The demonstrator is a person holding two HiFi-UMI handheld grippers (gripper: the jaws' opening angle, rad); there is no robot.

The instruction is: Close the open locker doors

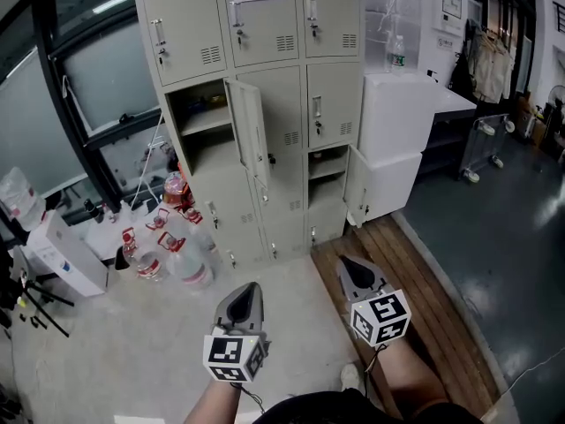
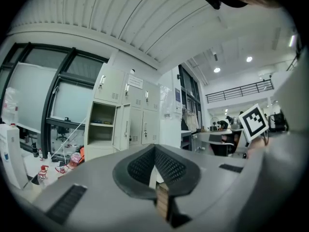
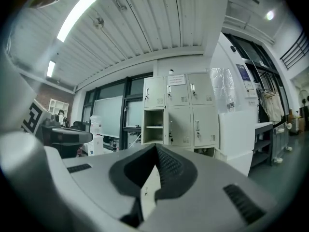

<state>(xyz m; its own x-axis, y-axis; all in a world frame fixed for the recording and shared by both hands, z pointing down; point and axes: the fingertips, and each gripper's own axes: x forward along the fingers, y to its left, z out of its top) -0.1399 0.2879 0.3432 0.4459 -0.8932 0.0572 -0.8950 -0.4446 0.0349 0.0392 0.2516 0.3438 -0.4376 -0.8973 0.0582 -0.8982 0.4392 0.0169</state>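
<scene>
i'm standing back from the locker bank (image 1: 265, 51) with both tools idle. my left hand-held gripper (image 1: 247, 294) has its jaws pressed together on nothing. my right hand-held gripper (image 1: 353, 270) is the same, closed and empty. i judge that suits the job: a door wants a push from a blunt, closed tip, not a grasp. both point level toward the lockers and are well apart from them, so no door is being touched yet.

2 doors stand open. the upper open door (image 1: 249, 132) belongs to the left compartment (image 1: 199, 122) of the middle row. it looks hinged on the right side of that opening and juts out toward me. the lower open door (image 1: 357, 188) hangs off the right-hand compartment (image 1: 327, 166) one row down, just beside the white cabinet (image 1: 402, 140). every other door looks shut.

water bottles (image 1: 168, 250) crowd the floor (image 1: 132, 343) at the foot of the left column. i'd therefore approach the upper door from the middle rather than the left. i reckon the left tool lines up better with the upper door and the right with the lower one. each push should land near the free edge, far from the hinge.
</scene>
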